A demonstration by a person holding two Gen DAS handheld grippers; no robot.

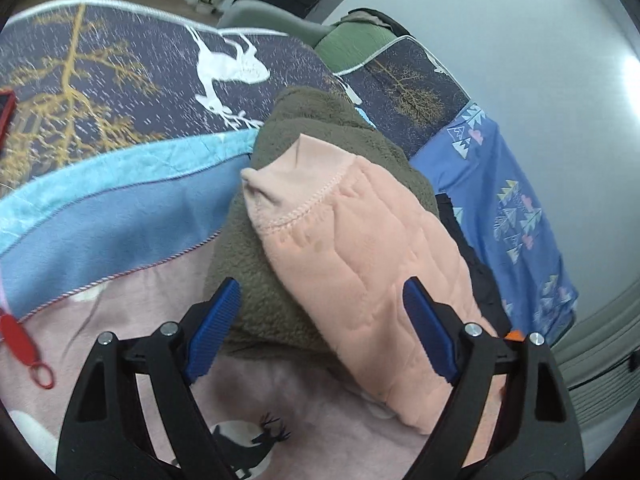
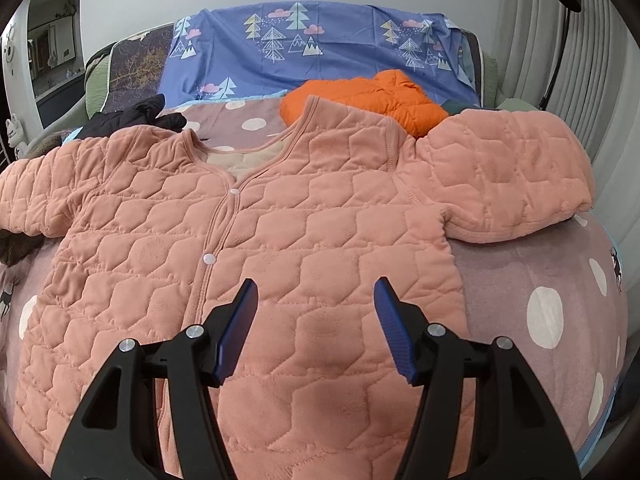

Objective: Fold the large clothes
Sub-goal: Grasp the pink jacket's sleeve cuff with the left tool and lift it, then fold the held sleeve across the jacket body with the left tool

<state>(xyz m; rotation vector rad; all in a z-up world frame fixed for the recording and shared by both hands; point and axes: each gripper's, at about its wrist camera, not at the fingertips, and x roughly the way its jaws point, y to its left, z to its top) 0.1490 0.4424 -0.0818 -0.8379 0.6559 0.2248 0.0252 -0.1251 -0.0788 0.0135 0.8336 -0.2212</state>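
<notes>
A large peach quilted jacket (image 2: 304, 232) lies flat, front up and snapped shut, on a pink dotted blanket (image 2: 540, 300), both sleeves spread out sideways. My right gripper (image 2: 316, 300) is open and empty, just above the jacket's lower front. In the left wrist view one peach sleeve (image 1: 360, 264) lies over an olive fleece garment (image 1: 320, 140). My left gripper (image 1: 320, 300) is open and empty, its jaws on either side of the sleeve's lower part and the fleece.
An orange puffer jacket (image 2: 372, 96) and a dark garment (image 2: 132, 120) lie behind the peach jacket. A blue tree-print sheet (image 2: 304, 52) covers the sofa back. A red clip (image 1: 24, 344) lies on the pink blanket (image 1: 132, 320); a dark deer-print cover (image 1: 132, 80) lies beyond.
</notes>
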